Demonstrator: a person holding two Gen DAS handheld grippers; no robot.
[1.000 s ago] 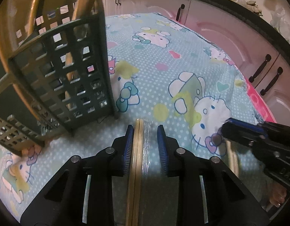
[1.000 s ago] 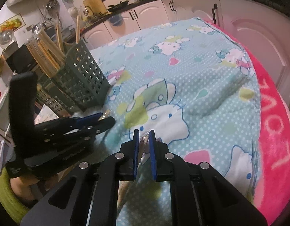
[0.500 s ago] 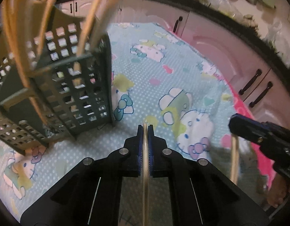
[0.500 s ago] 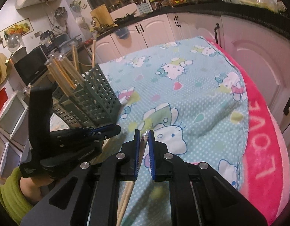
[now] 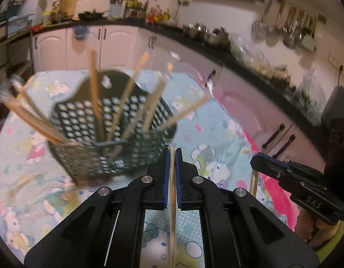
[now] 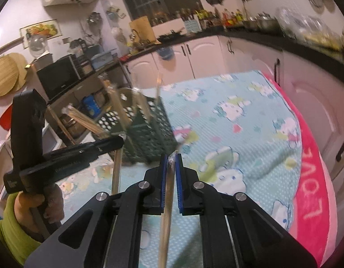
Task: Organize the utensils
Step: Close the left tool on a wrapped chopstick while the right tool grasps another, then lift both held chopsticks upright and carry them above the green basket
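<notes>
Most of the sorting looks done: the dark green slotted caddy (image 5: 109, 129), ahead and left of the left gripper (image 5: 171, 163), already holds several wrapped chopstick pairs (image 5: 127, 102). Two pairs remain (both lifted): the left gripper clamps one (image 5: 172, 201), the right gripper (image 6: 169, 169) another (image 6: 166, 212)

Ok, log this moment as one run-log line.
left claw: shut on wrapped chopsticks | right claw: shut on second wrapped pair | green basket: holds several pairs | stage: carrying
</notes>
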